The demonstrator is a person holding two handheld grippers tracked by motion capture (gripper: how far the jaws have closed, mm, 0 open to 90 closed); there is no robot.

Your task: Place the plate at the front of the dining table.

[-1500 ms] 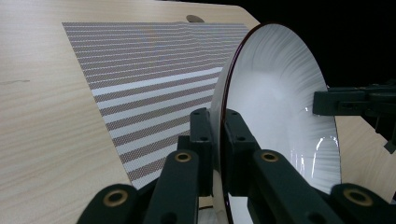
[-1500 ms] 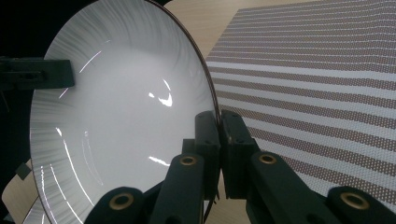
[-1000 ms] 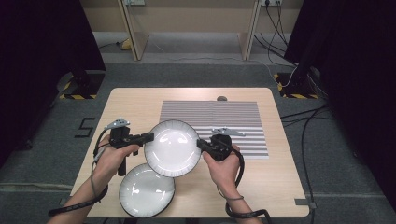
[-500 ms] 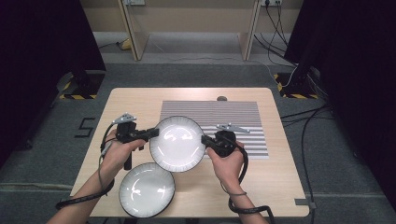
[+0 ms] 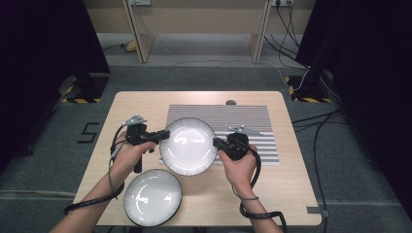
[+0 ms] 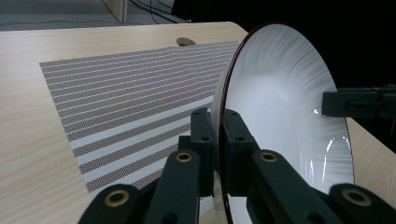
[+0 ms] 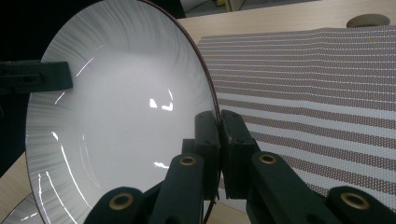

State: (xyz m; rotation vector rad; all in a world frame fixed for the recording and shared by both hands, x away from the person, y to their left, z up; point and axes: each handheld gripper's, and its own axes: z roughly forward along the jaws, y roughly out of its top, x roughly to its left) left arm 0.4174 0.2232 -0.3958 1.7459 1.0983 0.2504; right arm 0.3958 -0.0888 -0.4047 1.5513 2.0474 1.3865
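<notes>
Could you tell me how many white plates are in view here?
2. One white plate is held by its rim between the left gripper and the right gripper, over the striped placemat. The other plate lies on the table's near edge.

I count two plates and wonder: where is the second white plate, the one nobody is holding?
In the high view, the free white plate with a dark rim lies flat on the wooden table near its front edge, left of centre, just below the held plate.
</notes>
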